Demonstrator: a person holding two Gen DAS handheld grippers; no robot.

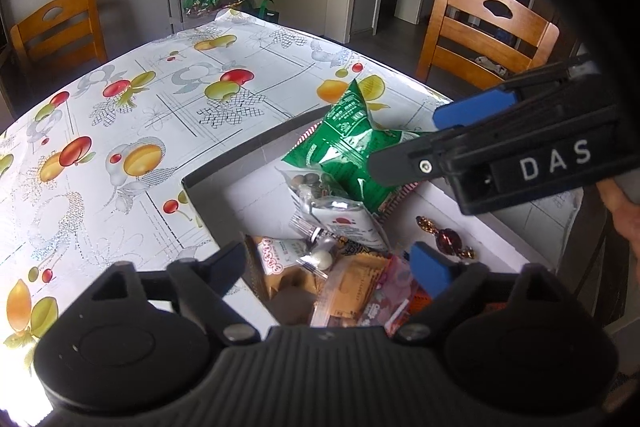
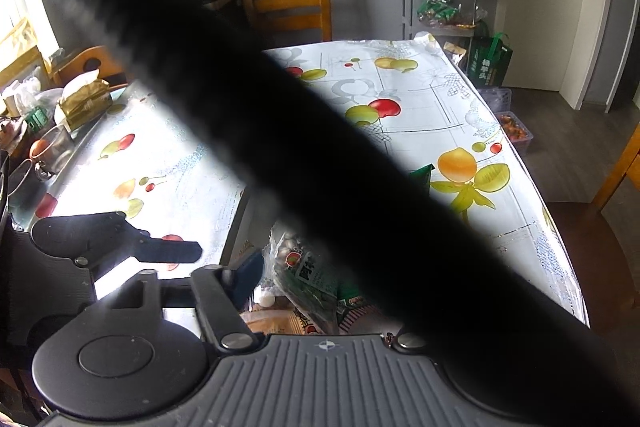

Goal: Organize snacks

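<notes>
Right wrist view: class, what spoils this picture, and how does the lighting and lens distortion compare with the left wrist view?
Right wrist view: a broad, blurred black band runs diagonally across, hiding much of the tablecloth and the snacks; window glare whitens the cloth's left part. Left wrist view: unobstructed, snacks in the box sharp, glare along the left edge, fisheye bending the table edge.
</notes>
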